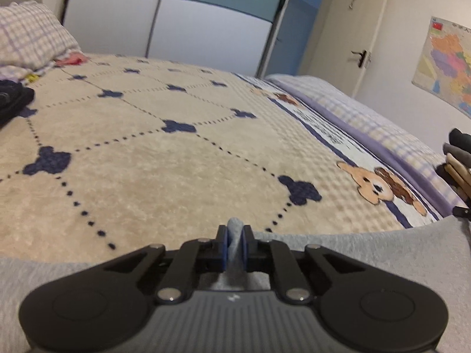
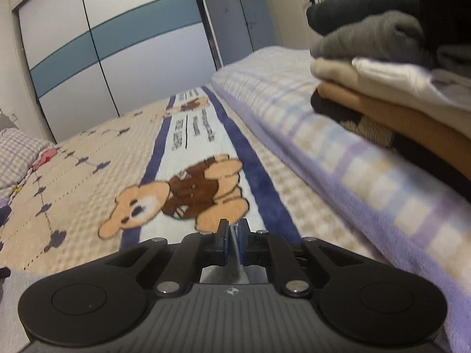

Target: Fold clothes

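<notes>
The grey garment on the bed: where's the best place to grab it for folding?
Along its far edge, coming in low from the near side, one pinch at each end. The grey garment lies flat, so only a raised fold of edge fits between fingers, as the left gripper and right gripper hold now.

bed (image 1: 153,153) w/ beige blanket fills middle | white-teal wardrobe (image 1: 176,17) up top | door (image 1: 357,38) and wall map (image 1: 447,61) upper right

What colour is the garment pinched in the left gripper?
Light grey garment, shut in the left gripper; clearest in the left wrist view.
</notes>
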{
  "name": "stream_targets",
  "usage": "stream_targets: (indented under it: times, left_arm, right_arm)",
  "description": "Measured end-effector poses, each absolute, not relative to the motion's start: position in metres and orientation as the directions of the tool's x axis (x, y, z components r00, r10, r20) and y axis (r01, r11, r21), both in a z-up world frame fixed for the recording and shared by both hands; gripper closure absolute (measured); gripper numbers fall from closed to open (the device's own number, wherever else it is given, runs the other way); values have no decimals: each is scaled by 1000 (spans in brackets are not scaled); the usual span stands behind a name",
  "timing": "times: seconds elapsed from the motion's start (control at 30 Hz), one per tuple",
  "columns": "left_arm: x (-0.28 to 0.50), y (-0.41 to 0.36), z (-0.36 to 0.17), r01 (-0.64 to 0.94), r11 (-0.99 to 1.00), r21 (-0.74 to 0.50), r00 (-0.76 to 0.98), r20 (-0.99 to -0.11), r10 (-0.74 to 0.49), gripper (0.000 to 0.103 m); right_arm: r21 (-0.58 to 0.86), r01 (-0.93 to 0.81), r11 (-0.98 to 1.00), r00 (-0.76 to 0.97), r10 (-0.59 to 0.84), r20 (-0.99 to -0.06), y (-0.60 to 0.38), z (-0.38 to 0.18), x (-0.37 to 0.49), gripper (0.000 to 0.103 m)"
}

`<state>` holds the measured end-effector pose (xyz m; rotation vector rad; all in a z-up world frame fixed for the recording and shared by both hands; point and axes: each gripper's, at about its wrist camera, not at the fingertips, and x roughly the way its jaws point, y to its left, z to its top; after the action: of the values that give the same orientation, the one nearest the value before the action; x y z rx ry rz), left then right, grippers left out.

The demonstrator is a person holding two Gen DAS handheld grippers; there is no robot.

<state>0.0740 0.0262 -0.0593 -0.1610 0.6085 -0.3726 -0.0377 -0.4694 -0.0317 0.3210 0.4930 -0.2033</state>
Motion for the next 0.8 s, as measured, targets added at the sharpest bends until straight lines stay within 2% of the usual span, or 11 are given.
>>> stream_targets:
  times: [0.17,0.3,0.4,0.47,0.5,0.53,0.57,0.6,0.7,0.8]
  left_arm:
    - [73,25,-62,263,936,-234,775,-526,-349,93]
    - [73,21,-64,251,947,-202,783,-533,-322,92]
    - [76,21,-68,241,949,-203,774,-550,-314,86]
    - [75,23,-67,244,946,-214,773,-546,-323,84]
    - [73,24,-65,237,947,-216,783,-535,-318,78]
    - [71,26,-63,229,949,-219,792,-524,-312,67]
    - [69,27,-61,221,950,-221,802,-513,-306,61]
    - [64,30,-57,217,946,-241,820,-482,-310,58]
    - [51,35,-45,236,925,-298,851,-397,-345,57]
    - [46,18,-39,403,868,-289,777,-394,-491,57]
  right_arm:
    - [240,287,927,835,-120,-537,-470,-43,-23,97]
    - [224,290,930,835,-131,-535,-468,-51,-14,97]
    - [214,329,920,806,-155,-572,-470,-63,-9,95]
    - [206,353,913,798,-179,-576,-468,-62,-10,88]
    - [204,360,910,803,-192,-564,-466,-58,-14,85]
    - [202,368,908,809,-205,-551,-464,-54,-18,76]
    - [199,376,905,814,-219,-538,-461,-49,-22,64]
    - [190,385,903,818,-238,-523,-458,-45,-27,61]
    - [165,413,896,829,-294,-476,-449,-32,-41,59]
    - [136,417,899,835,-320,-447,-434,-23,-53,59]
